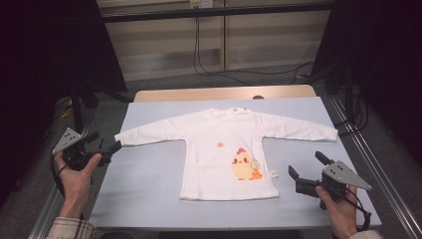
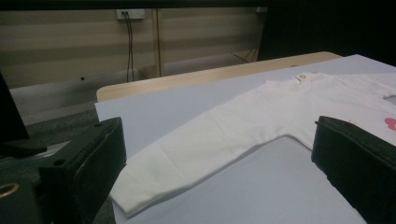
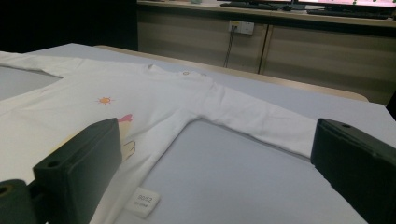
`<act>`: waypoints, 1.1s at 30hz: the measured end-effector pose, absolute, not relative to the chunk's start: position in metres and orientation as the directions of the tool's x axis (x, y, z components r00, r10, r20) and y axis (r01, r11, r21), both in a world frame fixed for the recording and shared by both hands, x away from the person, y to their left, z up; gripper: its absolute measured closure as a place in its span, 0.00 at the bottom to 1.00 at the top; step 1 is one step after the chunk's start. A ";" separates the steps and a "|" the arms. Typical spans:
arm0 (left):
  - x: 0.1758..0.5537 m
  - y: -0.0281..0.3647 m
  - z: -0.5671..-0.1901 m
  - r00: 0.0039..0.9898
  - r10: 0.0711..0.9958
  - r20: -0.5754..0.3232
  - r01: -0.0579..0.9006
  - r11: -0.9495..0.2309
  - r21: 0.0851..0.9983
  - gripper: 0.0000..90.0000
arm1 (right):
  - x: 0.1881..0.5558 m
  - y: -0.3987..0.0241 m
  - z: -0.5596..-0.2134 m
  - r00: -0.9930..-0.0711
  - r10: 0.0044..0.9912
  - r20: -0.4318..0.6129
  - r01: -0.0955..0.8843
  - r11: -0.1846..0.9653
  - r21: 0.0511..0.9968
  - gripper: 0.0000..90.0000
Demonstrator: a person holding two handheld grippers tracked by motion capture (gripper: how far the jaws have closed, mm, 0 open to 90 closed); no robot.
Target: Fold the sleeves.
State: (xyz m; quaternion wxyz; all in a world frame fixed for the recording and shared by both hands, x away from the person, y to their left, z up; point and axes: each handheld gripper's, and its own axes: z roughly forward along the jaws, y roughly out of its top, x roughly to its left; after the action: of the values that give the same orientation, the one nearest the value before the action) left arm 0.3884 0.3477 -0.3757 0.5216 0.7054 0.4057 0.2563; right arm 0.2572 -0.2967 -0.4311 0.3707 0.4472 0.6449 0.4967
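High view gives me a white long-sleeved shirt [image 1: 226, 149] spread flat, front up, on the pale blue table cover [image 1: 149, 174]. My left gripper [image 1: 107, 147] hangs at the table's left edge, jaws apart, just beside the cuff [image 2: 135, 196] of that sleeve and not touching it. My right gripper [image 1: 308, 167] hovers near the hem's right corner, jaws apart, empty

shirt [image 1: 219, 149] flat on table [image 1: 149, 174], centred
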 end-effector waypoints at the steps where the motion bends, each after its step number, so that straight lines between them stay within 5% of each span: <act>1: 0.389 0.348 -0.376 0.539 0.840 -0.067 0.315 -0.127 0.940 0.03 | 0.257 -0.297 -0.431 -0.326 0.945 -0.034 0.210 0.108 0.972 0.02; 33: 0.451 0.388 -0.409 0.442 0.893 -0.083 0.515 -0.177 0.838 0.06 | 0.257 -0.296 -0.431 -0.331 0.943 -0.043 0.203 0.115 0.972 0.02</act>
State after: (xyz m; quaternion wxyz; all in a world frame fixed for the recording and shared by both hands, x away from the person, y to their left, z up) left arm 0.4507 0.3878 -0.4093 0.4261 0.7345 0.4794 0.2216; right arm 0.2569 -0.2957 -0.4308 0.3727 0.4425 0.6471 0.4965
